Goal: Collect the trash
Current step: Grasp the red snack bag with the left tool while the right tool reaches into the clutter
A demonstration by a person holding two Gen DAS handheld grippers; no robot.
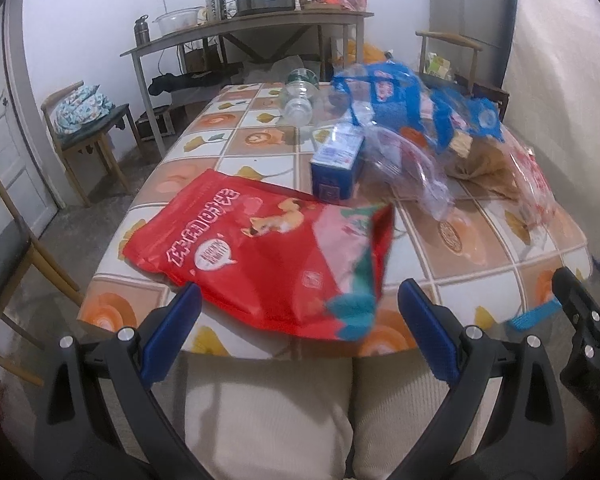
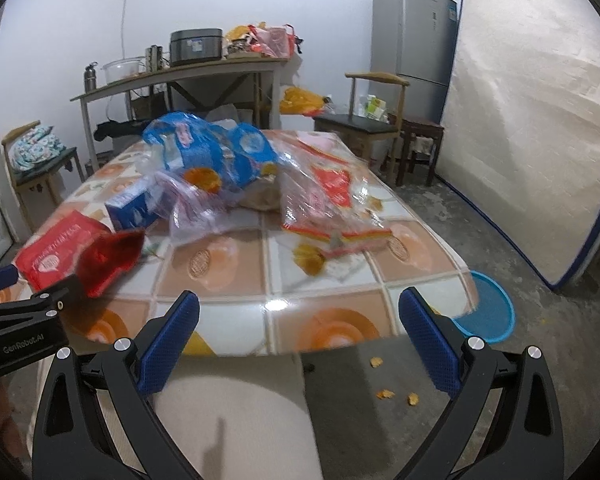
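- The left gripper hangs at the near edge of the table, fingers spread wide with nothing between them; the red snack bag lies flat on the table just beyond its tips.
- The right gripper is likewise spread and empty, over the near edge.
- Behind the red bag stands a small blue carton, its far side hidden by a clear plastic bag.
- A blue-printed plastic bag is heaped mid-table; what it holds is too blurred to tell.
- A red-and-clear wrapper lies to the right, with orange crumbs at its near end.
- A blue basin on the floor is half cut off by the table corner.
- A clear bottle lies at the far end.
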